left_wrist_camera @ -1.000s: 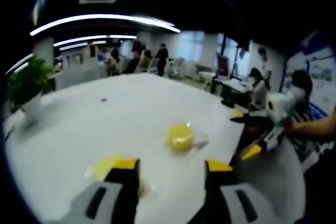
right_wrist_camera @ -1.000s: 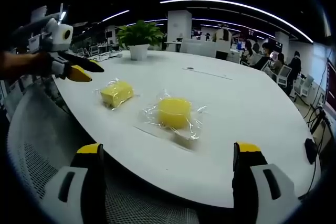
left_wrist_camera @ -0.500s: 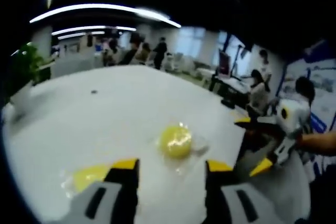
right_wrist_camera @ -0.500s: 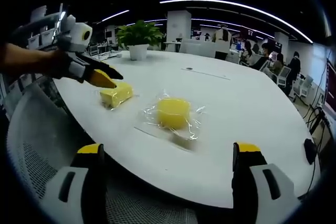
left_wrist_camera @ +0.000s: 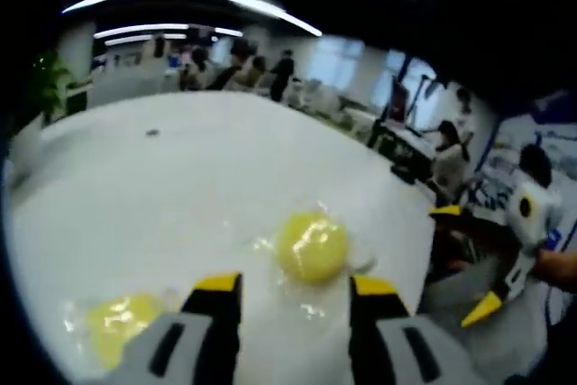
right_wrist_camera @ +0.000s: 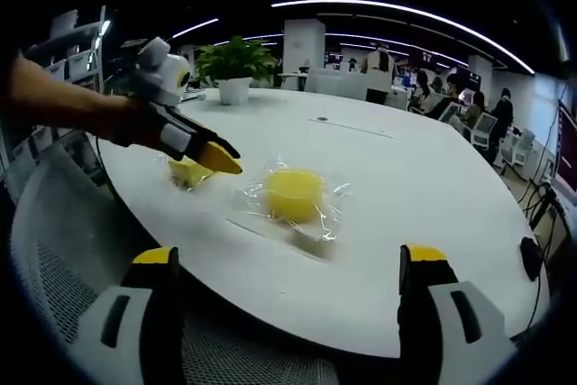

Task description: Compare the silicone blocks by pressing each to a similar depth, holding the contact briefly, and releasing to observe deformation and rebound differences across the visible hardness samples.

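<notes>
Open-plan office, long white table (right_wrist_camera: 424,223) with ceiling strip lights above. Nearest in the right gripper view, my right gripper (right_wrist_camera: 293,313) sat back off the table edge, above a grey mesh chair (right_wrist_camera: 72,250), jaws wide apart and empty. Just past the edge lay the round yellow silicone block (right_wrist_camera: 295,194) in its clear wrapper, and beside it the square yellow silicone block (right_wrist_camera: 187,172), also wrapped. My left gripper (right_wrist_camera: 221,160) reached in from the left over the square block, tips pointing toward the round one; whether it touched either block I could not tell. In the left gripper view its jaws (left_wrist_camera: 288,331) stood apart with nothing between them, the round block (left_wrist_camera: 312,246) just ahead and the square block (left_wrist_camera: 113,322) off to the side. Further back: a potted plant (right_wrist_camera: 236,65), seated people and desks

Judgement: neither block looked dented or was seen pressed, so I took the comparison as barely begun, with the press, hold and release on both samples left to do
</notes>
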{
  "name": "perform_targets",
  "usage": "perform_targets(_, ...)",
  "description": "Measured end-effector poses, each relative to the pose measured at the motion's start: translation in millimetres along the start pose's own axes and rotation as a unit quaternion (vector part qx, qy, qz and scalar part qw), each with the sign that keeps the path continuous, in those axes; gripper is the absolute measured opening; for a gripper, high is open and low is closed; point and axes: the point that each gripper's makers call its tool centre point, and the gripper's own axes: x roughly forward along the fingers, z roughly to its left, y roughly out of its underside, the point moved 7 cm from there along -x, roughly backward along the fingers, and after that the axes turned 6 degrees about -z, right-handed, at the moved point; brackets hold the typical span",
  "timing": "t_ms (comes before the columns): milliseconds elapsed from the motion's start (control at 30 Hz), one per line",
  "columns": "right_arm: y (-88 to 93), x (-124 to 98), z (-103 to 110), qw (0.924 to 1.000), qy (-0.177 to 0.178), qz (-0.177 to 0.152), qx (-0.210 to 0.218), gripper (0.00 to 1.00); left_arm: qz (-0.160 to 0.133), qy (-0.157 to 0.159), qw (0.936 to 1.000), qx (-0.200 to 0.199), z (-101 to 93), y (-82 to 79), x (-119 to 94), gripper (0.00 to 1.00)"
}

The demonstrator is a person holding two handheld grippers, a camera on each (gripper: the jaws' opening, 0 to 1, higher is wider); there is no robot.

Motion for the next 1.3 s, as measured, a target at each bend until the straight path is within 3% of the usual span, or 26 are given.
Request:
perform_targets(233,0.4,0,-1,1.0,0.001,0.002,0.001,0.95,-0.005,0.0,0.9986,-0.052,9.0,-1.5,15,0.44)
perform_targets(400,0.5,1,-1,1.0,0.003,0.003,-0.001,0.94,0.003,0.001,0.999,-0.045,12.7,-5.8,25,0.4)
perform_targets(500,0.7,1,-1,1.0,0.003,0.004,-0.001,0.94,-0.004,0.0,0.9976,-0.07,15.5,-8.6,29,0.4)
perform_targets(633,1.1,1,-1,1.0,0.004,0.006,0.0,0.94,0.008,0.003,0.9971,-0.075,19.7,-4.3,37,0.41)
perform_targets(733,1.7,1,-1,1.0,0.005,0.008,0.001,0.94,0.004,0.01,0.9943,-0.106,22.1,-4.8,41,0.41)
perform_targets(1067,3.1,1,-2,0.9998,0.008,0.017,0.0,0.93,0.01,0.022,0.9916,-0.127,26.7,-9.1,59,0.39)
perform_targets(1300,3.8,2,-2,0.9997,0.007,0.022,0.0,0.93,-0.004,0.029,0.9845,-0.173,31.1,-15.8,69,0.39)
